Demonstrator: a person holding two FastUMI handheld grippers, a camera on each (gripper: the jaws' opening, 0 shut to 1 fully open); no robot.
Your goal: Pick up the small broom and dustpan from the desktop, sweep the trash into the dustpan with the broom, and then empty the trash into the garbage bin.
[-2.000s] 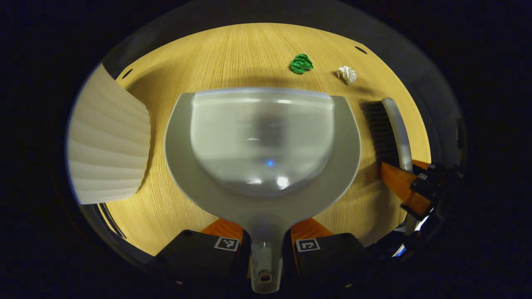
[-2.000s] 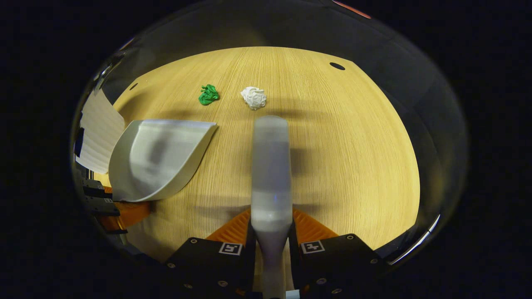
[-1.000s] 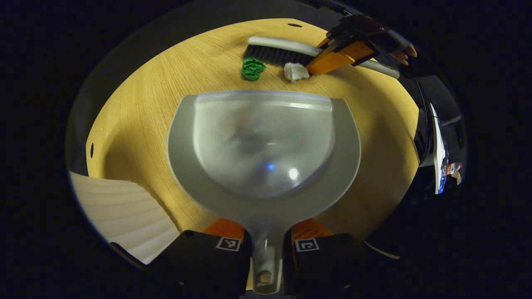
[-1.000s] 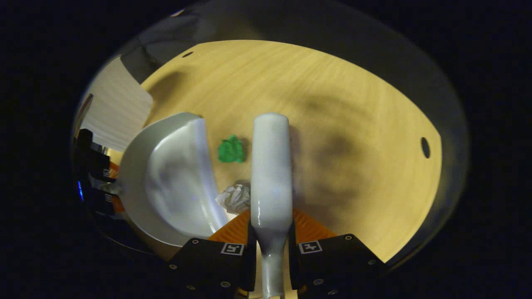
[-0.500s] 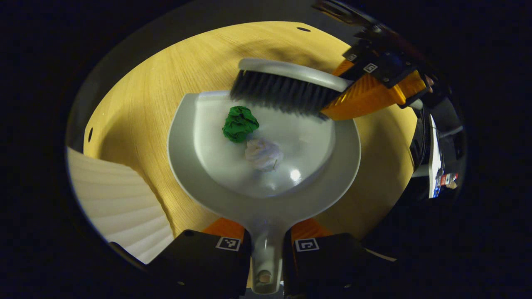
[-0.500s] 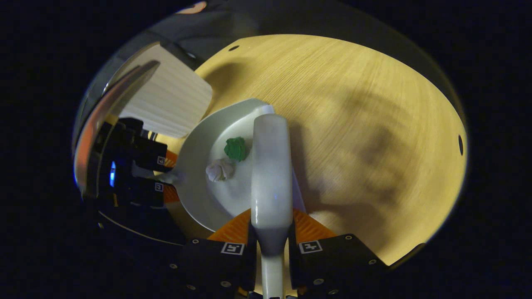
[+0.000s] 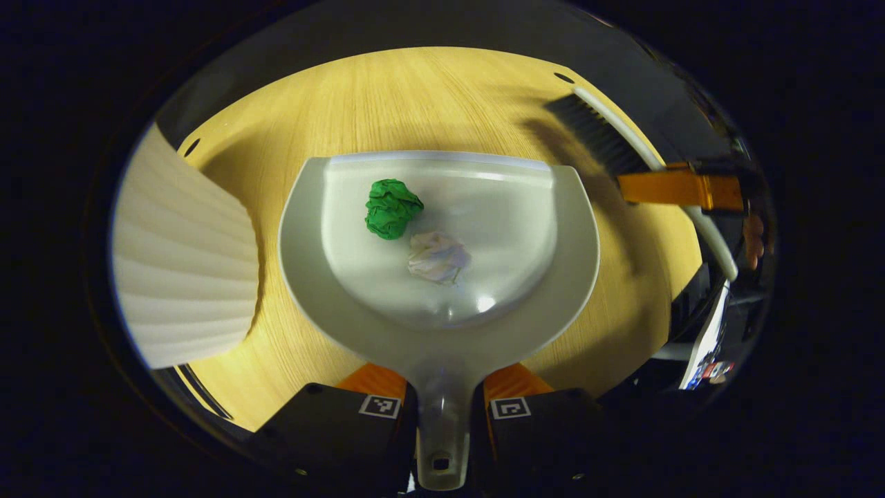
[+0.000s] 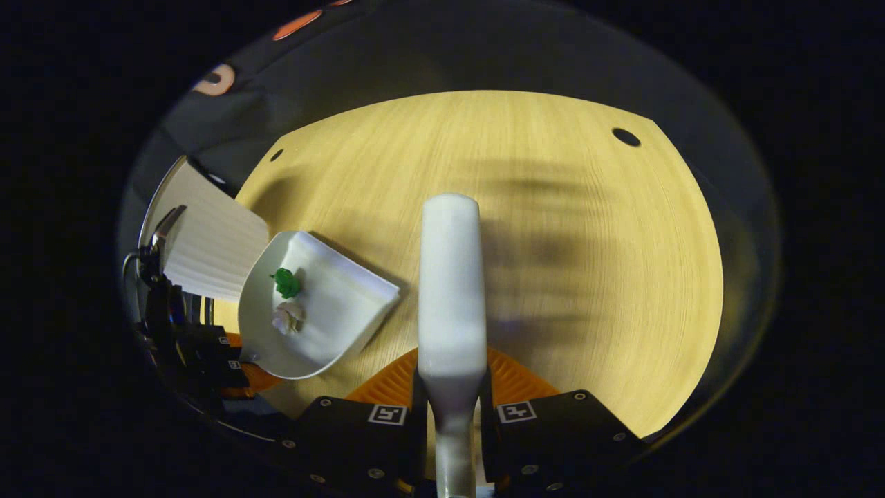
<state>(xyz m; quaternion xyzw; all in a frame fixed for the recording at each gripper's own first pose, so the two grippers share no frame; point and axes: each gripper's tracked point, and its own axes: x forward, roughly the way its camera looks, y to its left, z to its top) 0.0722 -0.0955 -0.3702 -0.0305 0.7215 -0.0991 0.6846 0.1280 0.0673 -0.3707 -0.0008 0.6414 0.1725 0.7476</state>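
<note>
My left gripper (image 7: 442,408) is shut on the handle of the grey dustpan (image 7: 574,277), held over the wooden desktop (image 7: 415,97). Inside the pan lie a green paper ball (image 7: 391,207) and a white paper ball (image 7: 438,256). My right gripper (image 8: 453,408) is shut on the handle of the small broom (image 8: 451,277), whose pale back runs straight ahead. In the left gripper view the broom (image 7: 605,135) shows its dark bristles at the upper right, off the pan, with the right gripper (image 7: 681,188) on it. The right gripper view shows the dustpan (image 8: 332,318) at lower left with both balls (image 8: 285,282) in it.
A white ribbed garbage bin (image 7: 183,263) stands to the left of the dustpan, close to its rim; it is also beside the pan (image 8: 207,242) in the right gripper view. The desktop has small dark holes (image 8: 626,136) near its far edge. A hand (image 7: 753,238) holds the right gripper.
The broom swept both paper balls into the dustpan, then lifted away to the right. The dustpan has turned back toward the bin, which now sits closer on its left.
</note>
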